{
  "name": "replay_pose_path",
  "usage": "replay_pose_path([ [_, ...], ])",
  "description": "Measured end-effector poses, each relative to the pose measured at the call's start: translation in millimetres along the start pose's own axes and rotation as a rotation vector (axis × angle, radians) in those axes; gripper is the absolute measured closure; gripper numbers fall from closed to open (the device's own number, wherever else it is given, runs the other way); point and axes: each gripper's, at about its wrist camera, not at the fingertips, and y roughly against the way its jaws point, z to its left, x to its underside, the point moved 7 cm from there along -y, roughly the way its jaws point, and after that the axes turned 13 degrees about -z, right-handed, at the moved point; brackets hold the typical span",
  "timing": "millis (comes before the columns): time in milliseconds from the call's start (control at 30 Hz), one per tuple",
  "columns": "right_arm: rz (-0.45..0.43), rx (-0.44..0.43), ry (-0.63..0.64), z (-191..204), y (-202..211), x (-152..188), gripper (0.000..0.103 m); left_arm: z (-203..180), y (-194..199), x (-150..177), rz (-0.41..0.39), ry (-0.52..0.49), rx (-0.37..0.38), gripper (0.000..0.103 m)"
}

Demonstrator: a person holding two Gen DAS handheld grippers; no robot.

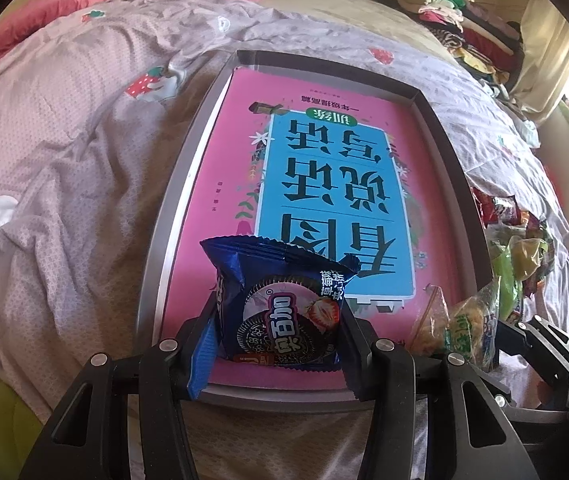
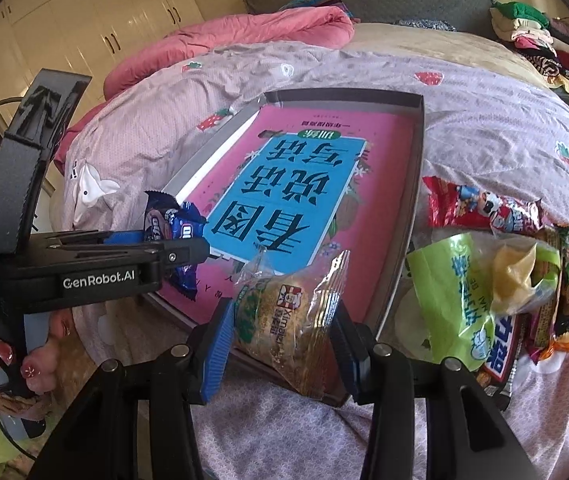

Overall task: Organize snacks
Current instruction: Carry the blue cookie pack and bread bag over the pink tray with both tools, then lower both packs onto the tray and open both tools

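Left gripper point(image 1: 280, 332) pinching glossy blue cookie packet point(image 1: 280, 300), right gripper point(image 2: 280, 344) pinching crinkly clear snack bag point(image 2: 288, 316), shallow grey rectangular tray point(image 1: 172, 216)

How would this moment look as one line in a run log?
left tool: gripping blue cookie pack | right tool: gripping clear snack bag | both over tray | snack pile beside tray

Home bedroom, bed with strawberry-print quilt point(image 1: 84, 160), pink duvet point(image 2: 244, 36), white wardrobe doors point(image 2: 96, 12), folded clothes point(image 1: 464, 28)

Tray point(image 1: 172, 216) interior clear; snack heap point(image 2: 504, 272) rightward
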Motion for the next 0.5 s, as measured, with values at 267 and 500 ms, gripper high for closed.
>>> replay_pose_path([
  [267, -0.001, -0.004, -0.015, 0.3, 3.5, 1.9, 0.055, 1.5, -0.9, 0.3, 0.003, 0.006, -0.003, 0.049],
  [500, -0.001, -0.013, -0.017, 2.4, 5.4, 3.5, 0.051, 2.2, -0.5, 0.5, 0.006, 0.013, -0.002, 0.049],
])
